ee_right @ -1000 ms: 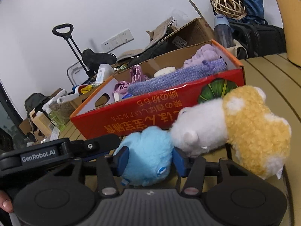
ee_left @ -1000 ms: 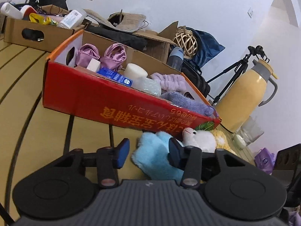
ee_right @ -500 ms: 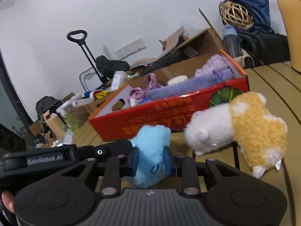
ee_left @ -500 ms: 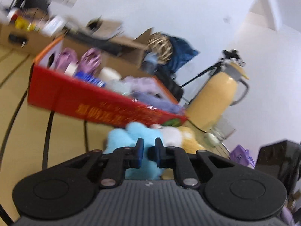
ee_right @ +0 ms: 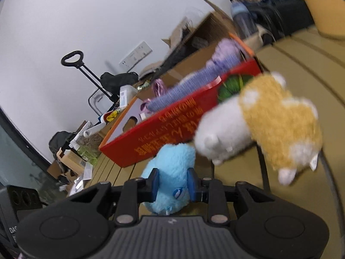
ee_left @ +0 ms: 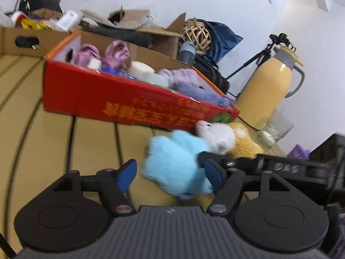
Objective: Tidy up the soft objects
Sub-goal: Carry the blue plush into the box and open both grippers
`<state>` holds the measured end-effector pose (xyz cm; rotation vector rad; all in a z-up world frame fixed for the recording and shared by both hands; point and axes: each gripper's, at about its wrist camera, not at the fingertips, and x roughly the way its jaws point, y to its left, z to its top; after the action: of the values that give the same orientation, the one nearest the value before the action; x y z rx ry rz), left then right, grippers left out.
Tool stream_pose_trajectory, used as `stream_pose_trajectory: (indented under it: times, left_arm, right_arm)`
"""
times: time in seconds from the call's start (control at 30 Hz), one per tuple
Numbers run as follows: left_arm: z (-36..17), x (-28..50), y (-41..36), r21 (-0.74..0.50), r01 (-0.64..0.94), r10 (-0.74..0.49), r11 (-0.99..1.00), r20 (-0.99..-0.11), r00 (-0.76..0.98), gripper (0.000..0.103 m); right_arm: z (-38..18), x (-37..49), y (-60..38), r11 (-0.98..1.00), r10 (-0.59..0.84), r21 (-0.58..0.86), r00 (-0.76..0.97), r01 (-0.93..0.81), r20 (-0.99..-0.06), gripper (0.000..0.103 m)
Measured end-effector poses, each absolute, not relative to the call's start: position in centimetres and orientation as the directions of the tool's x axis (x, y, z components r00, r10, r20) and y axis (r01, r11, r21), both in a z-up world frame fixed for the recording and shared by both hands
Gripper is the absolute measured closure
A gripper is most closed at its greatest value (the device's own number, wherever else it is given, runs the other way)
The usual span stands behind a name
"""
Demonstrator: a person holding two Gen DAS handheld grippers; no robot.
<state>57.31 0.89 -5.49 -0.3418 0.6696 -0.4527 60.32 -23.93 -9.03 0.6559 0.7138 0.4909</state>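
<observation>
A light blue plush toy (ee_left: pixel 176 164) lies on the yellow slatted table (ee_left: pixel 43 146) in front of a red cardboard box (ee_left: pixel 120 99). My right gripper (ee_right: pixel 172 183) is shut on the blue plush (ee_right: pixel 170 172); it shows in the left wrist view (ee_left: pixel 248 164) reaching in from the right. My left gripper (ee_left: pixel 170 174) is open, its fingers either side of the plush without squeezing it. A white and yellow plush (ee_right: pixel 258 120) lies just right of the blue one, against the box corner.
The red box (ee_right: pixel 172 123) holds purple cloths (ee_left: pixel 189 82), pink fabric (ee_left: pixel 116 51) and small white items. A yellow thermos jug (ee_left: pixel 269 86) and a glass (ee_left: pixel 278 127) stand at the right. Brown cartons (ee_left: pixel 25 41), a rattan ball (ee_left: pixel 196 34) and a tripod sit behind.
My left gripper shut half a second ago and has opened wide again. My right gripper has closed on the blue plush and tilted, lifting it slightly.
</observation>
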Motion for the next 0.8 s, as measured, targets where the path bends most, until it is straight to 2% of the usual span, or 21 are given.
stream_pose_trajectory:
  times: [0.07, 0.2, 0.33, 0.5, 0.6, 0.67, 0.77, 0.8]
  left_arm:
    - [-5.7, 57.1, 0.7, -0.447, 0.286, -0.503, 0.848, -0.507, 0.700, 0.039]
    - [-5.6, 56.7, 0.9, -0.441, 0.272, -0.486, 0.856, -0.504, 0.714, 0.053]
    - [-4.6, 55.9, 1.2, -0.437, 0.273, -0.474, 0.857, -0.461, 0.750, 0.065]
    - [-0.4, 55.5, 1.0, -0.451, 0.285, -0.465, 0.846, -0.360, 0.809, 0.068]
    - [3.0, 57.8, -0.1, -0.421, 0.331, -0.478, 0.844, -0.313, 0.821, 0.074]
    - [4.9, 60.5, -1.3, -0.400, 0.362, -0.493, 0.842, -0.299, 0.817, 0.075]
    - [5.3, 65.3, -3.1, -0.409, 0.399, -0.535, 0.821, -0.307, 0.787, 0.078]
    - [4.8, 66.9, -3.6, -0.435, 0.410, -0.561, 0.802, -0.312, 0.767, 0.084]
  right_arm:
    - [-9.4, 60.5, -24.1, 0.682, 0.622, 0.709, 0.653, -0.182, -0.431, 0.077]
    - [-9.2, 60.3, -23.9, 0.693, 0.625, 0.691, 0.649, -0.205, -0.434, 0.077]
    - [-7.9, 59.3, -23.8, 0.700, 0.616, 0.677, 0.671, -0.227, -0.413, 0.077]
    - [-3.1, 59.0, -23.6, 0.728, 0.595, 0.612, 0.728, -0.308, -0.342, 0.077]
    - [0.4, 60.9, -24.7, 0.742, 0.565, 0.589, 0.772, -0.321, -0.291, 0.077]
    - [2.2, 63.0, -25.2, 0.766, 0.532, 0.563, 0.799, -0.311, -0.282, 0.076]
    - [2.8, 68.0, -25.9, 0.800, 0.503, 0.530, 0.797, -0.282, -0.336, 0.076]
    - [2.2, 69.6, -26.2, 0.797, 0.501, 0.545, 0.789, -0.261, -0.355, 0.076]
